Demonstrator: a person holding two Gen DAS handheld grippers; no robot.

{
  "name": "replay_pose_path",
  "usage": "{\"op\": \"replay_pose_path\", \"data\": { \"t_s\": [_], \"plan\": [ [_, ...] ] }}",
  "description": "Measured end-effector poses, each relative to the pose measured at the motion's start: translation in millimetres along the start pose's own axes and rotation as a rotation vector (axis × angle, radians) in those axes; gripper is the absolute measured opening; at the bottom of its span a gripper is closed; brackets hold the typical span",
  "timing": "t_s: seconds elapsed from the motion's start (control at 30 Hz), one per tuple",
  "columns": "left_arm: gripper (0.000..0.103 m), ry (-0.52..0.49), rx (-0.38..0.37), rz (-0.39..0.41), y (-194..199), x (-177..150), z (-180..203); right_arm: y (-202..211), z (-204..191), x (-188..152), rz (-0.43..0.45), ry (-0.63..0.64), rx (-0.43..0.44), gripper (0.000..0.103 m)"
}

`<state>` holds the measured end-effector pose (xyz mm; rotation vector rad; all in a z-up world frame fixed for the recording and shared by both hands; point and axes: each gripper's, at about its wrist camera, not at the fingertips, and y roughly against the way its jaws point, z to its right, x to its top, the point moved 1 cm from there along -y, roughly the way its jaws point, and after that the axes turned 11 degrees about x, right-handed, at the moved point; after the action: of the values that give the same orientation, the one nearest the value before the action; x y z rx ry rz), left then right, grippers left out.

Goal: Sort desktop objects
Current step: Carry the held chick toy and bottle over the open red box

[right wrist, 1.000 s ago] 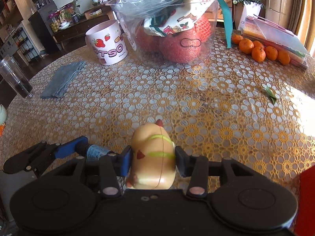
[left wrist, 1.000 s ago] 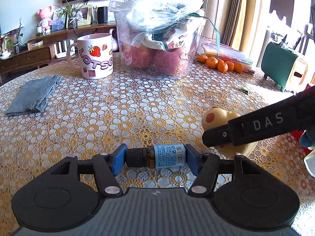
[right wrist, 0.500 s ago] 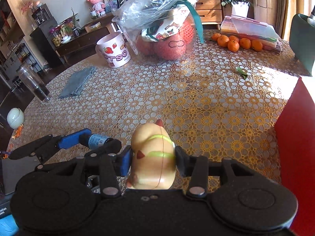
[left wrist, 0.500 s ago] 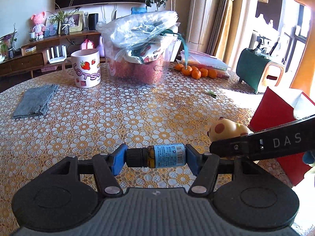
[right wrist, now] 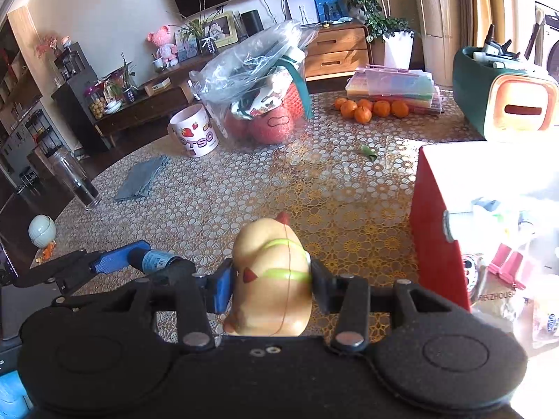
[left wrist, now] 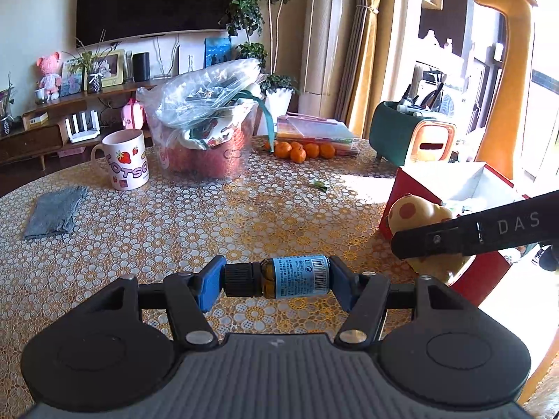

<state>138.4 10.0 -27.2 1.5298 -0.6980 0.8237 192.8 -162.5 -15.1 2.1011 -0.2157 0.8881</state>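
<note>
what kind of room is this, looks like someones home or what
Most likely a home living room. A large dark TV hangs on the wall above a low wooden console with a framed photo and a pink plush toy, and the round table has a floral lace cover with a strawberry mug on it.

One bottle (left wrist: 293, 277), one toy (right wrist: 271, 281), five oranges (left wrist: 300, 151), one mug (left wrist: 127, 164)

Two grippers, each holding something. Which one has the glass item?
The left gripper: it clamps a small amber bottle with a blue label, held sideways. The right gripper holds a yellow squishy toy instead.
</note>
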Motion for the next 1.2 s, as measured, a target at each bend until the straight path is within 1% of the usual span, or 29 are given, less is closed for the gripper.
{"op": "replay_pose_path", "data": {
  "t_s": [0.23, 0.5, 0.8, 1.0, 1.1, 1.2],
  "plan": [
    [0.062, -0.041, -0.030, 0.024, 16.8, 8.6, 32.8, 37.3, 17.6, -3.9, 0.054, -0.011, -0.023, 0.045],
    [0.062, -0.095, -0.061, 0.048, 22.9, 16.9, 76.5, 76.3, 50.8, -9.6, 0.111, -0.039, -0.054, 0.045],
    [0.062, -0.156, -0.106, 0.044, 12.9, 25.7, 133.7, 113.7, 102.4, -8.1, 0.170, -0.073, -0.118, 0.045],
    [0.062, -0.200, -0.139, 0.047, 3.7, 35.8, 173.7, 126.7, 140.9, -4.9, 0.189, -0.101, -0.178, 0.045],
    [0.062, -0.235, -0.155, 0.054, -3.2, 41.2, 194.6, 130.7, 159.6, -4.9, 0.194, -0.117, -0.208, 0.045],
    [0.062, -0.271, -0.172, 0.045, -12.5, 44.6, 216.2, 133.3, 177.6, -7.4, 0.197, -0.137, -0.234, 0.045]
  ]
}}
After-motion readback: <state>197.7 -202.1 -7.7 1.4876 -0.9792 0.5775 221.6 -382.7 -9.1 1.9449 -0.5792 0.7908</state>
